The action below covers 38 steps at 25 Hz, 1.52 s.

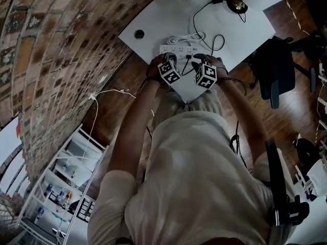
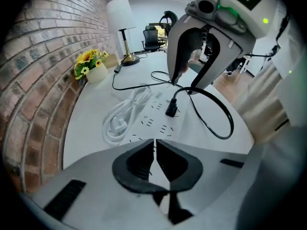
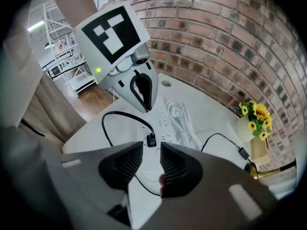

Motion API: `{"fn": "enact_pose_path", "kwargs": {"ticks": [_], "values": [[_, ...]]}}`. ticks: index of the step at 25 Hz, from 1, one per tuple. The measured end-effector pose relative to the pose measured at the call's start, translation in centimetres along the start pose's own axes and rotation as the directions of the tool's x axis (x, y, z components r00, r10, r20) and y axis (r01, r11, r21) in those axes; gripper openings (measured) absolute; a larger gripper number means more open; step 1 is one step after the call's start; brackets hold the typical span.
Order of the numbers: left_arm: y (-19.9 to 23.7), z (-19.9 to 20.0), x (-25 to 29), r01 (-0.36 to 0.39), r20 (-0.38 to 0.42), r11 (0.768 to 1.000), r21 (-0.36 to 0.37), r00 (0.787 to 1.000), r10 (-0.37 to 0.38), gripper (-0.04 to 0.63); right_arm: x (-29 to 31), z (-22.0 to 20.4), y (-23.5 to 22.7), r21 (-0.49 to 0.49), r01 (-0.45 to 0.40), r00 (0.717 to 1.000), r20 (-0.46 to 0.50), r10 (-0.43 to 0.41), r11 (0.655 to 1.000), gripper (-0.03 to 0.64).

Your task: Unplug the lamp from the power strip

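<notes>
The right gripper [image 3: 152, 150] is holding its jaws apart with nothing between them. The black plug [image 3: 151, 141] is sitting in the white power strip [image 3: 168, 120] at twelve o'clock, just past the jaw tips. The left gripper [image 2: 155, 143] is hovering with its jaws together and empty, the strip lying ahead at twelve o'clock. The lamp [image 2: 120, 13] is standing at eleven o'clock, at the far end of the table [image 2: 91, 114].

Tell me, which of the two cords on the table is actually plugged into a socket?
The black cord: its plug stands in the white power strip. The white cord just lies coiled beside it, in no socket.
</notes>
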<state>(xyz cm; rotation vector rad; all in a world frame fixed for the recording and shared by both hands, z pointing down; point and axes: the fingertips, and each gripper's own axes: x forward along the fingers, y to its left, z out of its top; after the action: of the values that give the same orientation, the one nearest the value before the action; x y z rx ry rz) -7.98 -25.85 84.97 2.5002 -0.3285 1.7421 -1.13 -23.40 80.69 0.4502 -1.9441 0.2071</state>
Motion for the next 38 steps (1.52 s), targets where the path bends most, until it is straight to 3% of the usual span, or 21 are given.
{"fn": "enact_pose_path", "kwargs": {"ticks": [6, 16, 22, 32, 38], "values": [[0.5, 0.4, 1.5, 0.01, -0.008, 0.993, 0.117, 1.0, -0.009, 0.008, 2.7, 0.0, 0.0, -0.055, -0.031, 0.999, -0.022, 0.03, 0.998, 0.114], [0.5, 0.7, 1.6, 0.011, -0.017, 0.984, 0.179, 1.0, -0.009, 0.005, 5.0, 0.2, -0.1, -0.111, -0.052, 0.998, -0.052, 0.047, 0.992, 0.106], [0.3, 0.7, 1.7, 0.025, -0.039, 0.985, 0.169, 0.999, -0.019, 0.0, 4.8, 0.5, 0.1, -0.138, -0.071, 0.997, -0.051, 0.064, 0.988, 0.083], [0.1, 0.6, 1.9, 0.039, -0.056, 0.978, 0.207, 0.998, -0.028, -0.009, 5.2, 0.2, 0.3, -0.117, -0.097, 0.994, -0.061, 0.09, 0.988, 0.071], [0.2, 0.6, 2.0, 0.043, -0.078, 0.981, 0.187, 0.997, -0.029, -0.009, 5.0, 0.3, 0.3, -0.083, -0.083, 0.995, -0.054, 0.079, 0.993, 0.061]]}}
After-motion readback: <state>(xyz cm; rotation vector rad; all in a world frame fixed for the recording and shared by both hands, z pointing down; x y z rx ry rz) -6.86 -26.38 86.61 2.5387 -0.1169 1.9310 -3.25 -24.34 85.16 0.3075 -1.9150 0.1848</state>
